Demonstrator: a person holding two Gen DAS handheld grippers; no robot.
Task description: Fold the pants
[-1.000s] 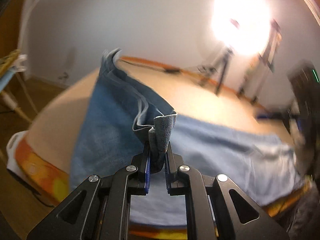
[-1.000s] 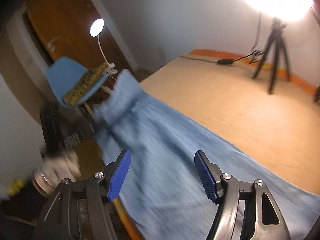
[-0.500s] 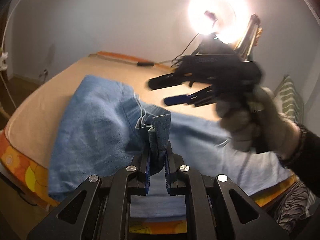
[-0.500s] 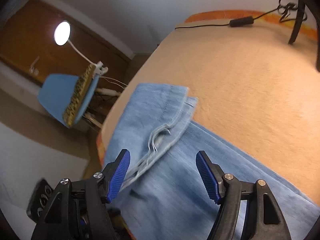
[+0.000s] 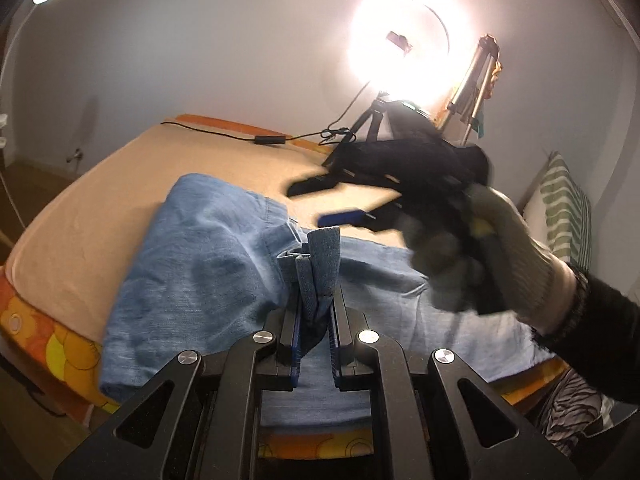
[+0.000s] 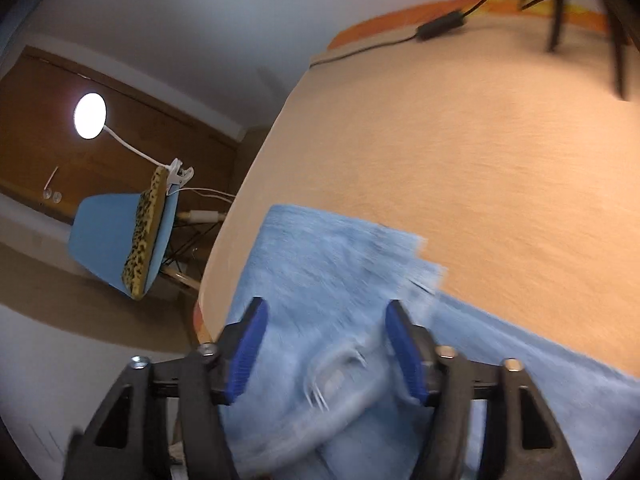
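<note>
Light blue denim pants (image 5: 208, 264) lie across the near edge of a tan-covered bed (image 5: 100, 200). My left gripper (image 5: 316, 304) is shut on a raised fold of the denim, which stands up between its blue pads. A gloved hand (image 5: 500, 248) holds my right gripper (image 5: 308, 204) just above the pants, beyond that fold. In the right wrist view, the right gripper (image 6: 326, 306) hovers low over the pants (image 6: 320, 248) near their folded end, its jaws closing. Frayed denim lies in the gap, and the pads do not press on it.
A bright ring light (image 5: 400, 40) on a tripod stands at the bed's far side, its cable (image 5: 268, 140) running over the cover. A striped pillow (image 5: 568, 208) is at the right. Off the bed's left end are a blue chair (image 6: 112, 240) and a clip lamp (image 6: 90, 116).
The right gripper has swung in from the side and come down close over the pants' folded end. The lifted pant end has dropped flat onto the bed. The left gripper keeps its grip.
</note>
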